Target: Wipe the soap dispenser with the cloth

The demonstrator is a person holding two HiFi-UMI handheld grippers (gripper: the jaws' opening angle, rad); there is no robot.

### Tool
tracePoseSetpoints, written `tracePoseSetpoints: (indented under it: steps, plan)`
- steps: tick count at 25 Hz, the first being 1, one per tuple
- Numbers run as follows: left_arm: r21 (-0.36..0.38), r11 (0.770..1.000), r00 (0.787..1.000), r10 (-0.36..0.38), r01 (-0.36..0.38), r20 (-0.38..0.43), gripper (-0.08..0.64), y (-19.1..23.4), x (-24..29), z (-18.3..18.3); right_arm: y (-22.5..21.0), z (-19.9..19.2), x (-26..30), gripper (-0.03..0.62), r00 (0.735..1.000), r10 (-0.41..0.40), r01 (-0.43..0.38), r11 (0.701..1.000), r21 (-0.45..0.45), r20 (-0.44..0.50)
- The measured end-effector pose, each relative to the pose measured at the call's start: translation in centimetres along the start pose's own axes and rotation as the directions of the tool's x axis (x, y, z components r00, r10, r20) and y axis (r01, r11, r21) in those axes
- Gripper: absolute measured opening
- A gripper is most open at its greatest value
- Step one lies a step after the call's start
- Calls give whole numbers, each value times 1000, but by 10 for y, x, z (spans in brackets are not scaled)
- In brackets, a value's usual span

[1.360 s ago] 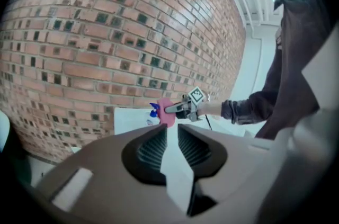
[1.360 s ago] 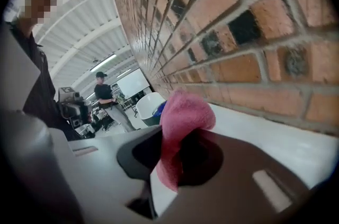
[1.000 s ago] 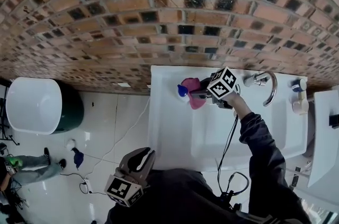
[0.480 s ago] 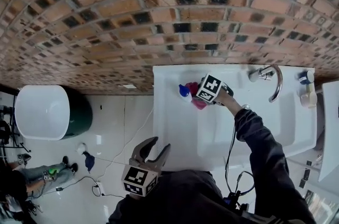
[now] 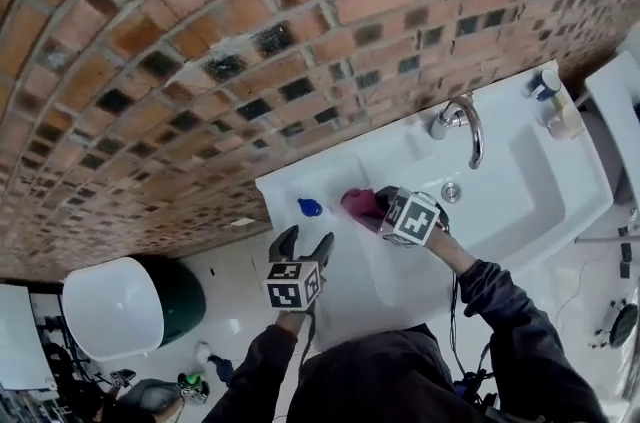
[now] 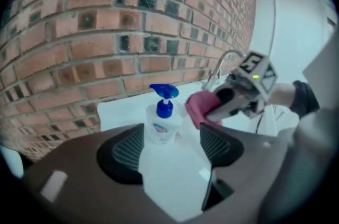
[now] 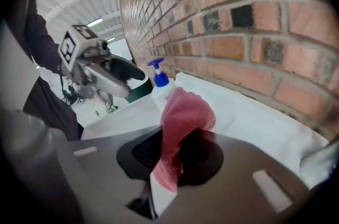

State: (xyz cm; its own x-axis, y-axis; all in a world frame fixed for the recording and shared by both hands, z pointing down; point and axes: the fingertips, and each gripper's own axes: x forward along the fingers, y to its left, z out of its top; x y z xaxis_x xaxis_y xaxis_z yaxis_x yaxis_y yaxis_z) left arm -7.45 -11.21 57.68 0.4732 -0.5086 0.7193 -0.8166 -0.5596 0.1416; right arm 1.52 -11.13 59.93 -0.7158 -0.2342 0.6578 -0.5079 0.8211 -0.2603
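The soap dispenser [image 5: 310,207], a clear bottle with a blue pump [image 6: 163,121], stands on the sink's left ledge by the brick wall. My left gripper [image 5: 303,243] points at it from the front. Its jaws are opening, and the bottle stands just ahead of the two pads [image 6: 128,150], untouched. My right gripper [image 5: 378,208] is shut on the pink cloth [image 5: 357,202], which bunches out past the jaws [image 7: 183,117] just right of the dispenser [image 7: 158,85]. In the left gripper view, the right gripper [image 6: 225,104] and cloth [image 6: 197,109] hang beside the bottle.
The white sink [image 5: 520,201] holds a chrome faucet [image 5: 462,123] and a drain [image 5: 451,192]. Small bottles [image 5: 548,83] stand at its far right corner. The brick wall [image 5: 200,31] rises behind it. A round white bowl [image 5: 110,306] sits on the floor at lower left.
My left gripper came up from beside my body to the sink's front, close to the dispenser, and its jaws spread wider. The right gripper shifted a little with the cloth.
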Motion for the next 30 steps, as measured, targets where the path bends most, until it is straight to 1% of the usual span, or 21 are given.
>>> tracePoseSetpoints:
  steps: [2,5,8,11,13,15,17,19,21,23,24,25,26,28,30]
  plan:
    - [-17,998,999,53,-53,-1,354,5,15,5,14,-16,-29,61,999,-27,27,1000,17,42]
    - [-64,990,992,123,-124,-14,356,11,36,5,29,-51,-66,61,996,-74,71,996,51,57]
    - [-103,985,990,134,-139,-52,356,17,54,3,41,-75,-96,61,986,-139,126,982,139,88]
    - [-114,982,988,149,-154,-51,356,17,62,9,45,-85,-120,61,973,-193,165,964,209,125]
    - [-104,980,985,162,-167,-52,354,18,67,11,47,-86,-128,61,966,-214,175,955,241,147]
    - [-100,981,986,160,-164,-55,354,18,68,11,50,-85,-128,61,965,-214,172,954,246,155]
    - [-80,986,988,144,-148,-60,350,17,68,10,52,-81,-124,61,967,-202,163,959,234,156]
    - [-32,992,990,122,-125,-67,339,16,66,9,52,-73,-118,61,968,-188,152,965,215,163]
    - [42,995,992,99,-96,-81,306,15,62,5,52,-67,-111,61,971,-175,142,971,193,165]
    - [133,990,992,60,-46,-107,270,14,55,0,52,-60,-106,61,973,-161,133,976,172,164]
    - [184,983,992,34,-11,-125,252,13,52,-4,52,-54,-105,61,973,-156,128,978,163,168]
    - [237,971,989,4,30,-145,235,11,48,-8,52,-48,-104,61,973,-151,124,980,156,173]
    - [291,954,986,-27,76,-167,224,9,43,-13,52,-44,-102,61,974,-145,119,981,152,176]
    - [391,905,973,-90,170,-214,203,6,33,-25,54,-39,-93,61,976,-123,96,983,155,180]
    - [465,846,952,-149,262,-266,197,3,21,-40,55,-33,-82,61,975,-89,53,983,174,204]
